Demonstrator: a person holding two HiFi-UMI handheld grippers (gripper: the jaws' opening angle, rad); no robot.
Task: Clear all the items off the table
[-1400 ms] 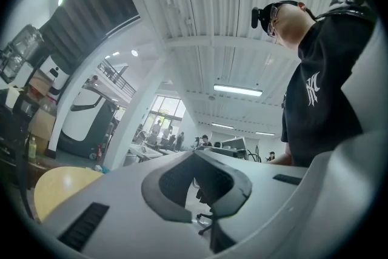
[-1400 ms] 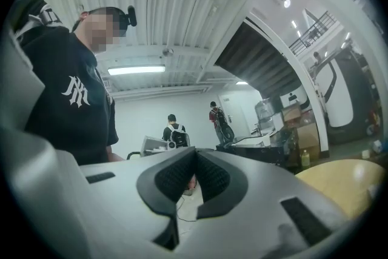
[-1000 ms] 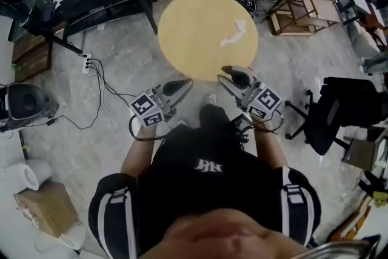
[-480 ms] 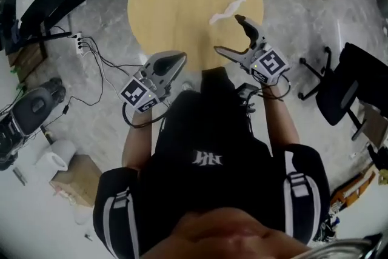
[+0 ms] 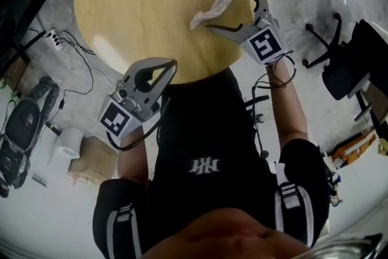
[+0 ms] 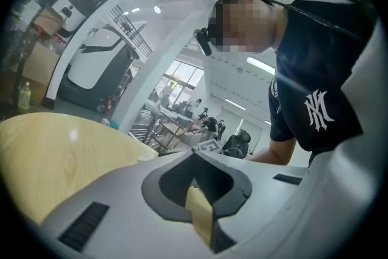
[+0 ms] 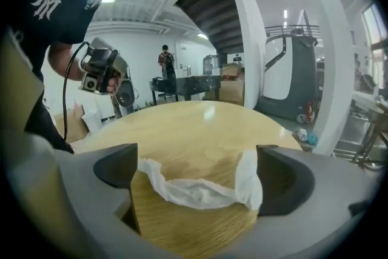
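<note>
A crumpled white tissue (image 5: pixel 213 2) lies on the round wooden counter (image 5: pixel 139 3), near its right edge in the head view. It stretches in a loose strip with one end bunched up. The right hand-held gripper (image 5: pixel 222 3) is set around it. Its jaws have just been opening and now stand wide apart, one on each side of the tissue. In the right gripper view the tissue (image 7: pixel 200 191) sags between the two dark pads and reaches close to both, but neither pad presses on it.

The left hand-held gripper (image 5: pixel 171 65) hovers at the near edge of the counter, well apart from the tissue, with its jaws fully together and nothing between them.

On the floor beyond the counter's right side stands a black office chair (image 5: pixel 348 70). To the left lie a power strip (image 5: pixel 54 38) with trailing cables and a cardboard box (image 5: pixel 91 161).
</note>
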